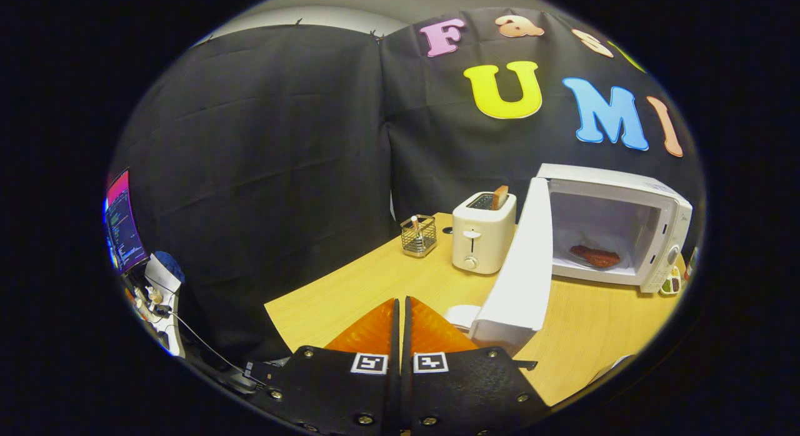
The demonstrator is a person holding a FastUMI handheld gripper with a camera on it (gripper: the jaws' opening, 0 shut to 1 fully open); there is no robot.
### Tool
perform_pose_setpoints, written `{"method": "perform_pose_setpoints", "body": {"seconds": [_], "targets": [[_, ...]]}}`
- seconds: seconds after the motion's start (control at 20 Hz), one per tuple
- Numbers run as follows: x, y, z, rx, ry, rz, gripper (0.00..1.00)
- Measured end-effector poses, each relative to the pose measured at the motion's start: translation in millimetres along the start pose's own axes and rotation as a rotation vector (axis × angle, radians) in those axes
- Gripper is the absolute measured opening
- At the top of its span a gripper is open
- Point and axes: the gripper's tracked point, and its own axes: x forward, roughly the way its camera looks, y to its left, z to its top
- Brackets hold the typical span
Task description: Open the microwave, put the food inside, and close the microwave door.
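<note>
Gripper view: tool [400, 311] closed, empty, beside microwave door [522, 267].

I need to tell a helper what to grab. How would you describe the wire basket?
Start at the white microwave with its door open, then go past the white toaster. Beside it stands the wire basket, beyond the closed tongs: the one see-through metal mesh thing there.

A white microwave [615, 227] stands at two o'clock, door [522, 267] swung open, reddish food [595, 256] lying inside.
</note>
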Motion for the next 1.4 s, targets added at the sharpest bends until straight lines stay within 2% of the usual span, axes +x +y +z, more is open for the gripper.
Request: {"method": "perform_pose_setpoints", "body": {"seconds": [0.4,1.4], "targets": [[-27.1,-50.6,-9.1,-0.004,0.004,-0.056,0.01],[-61.2,-236.3,-1.2,0.078,0.007,-0.306,0.01]]}}
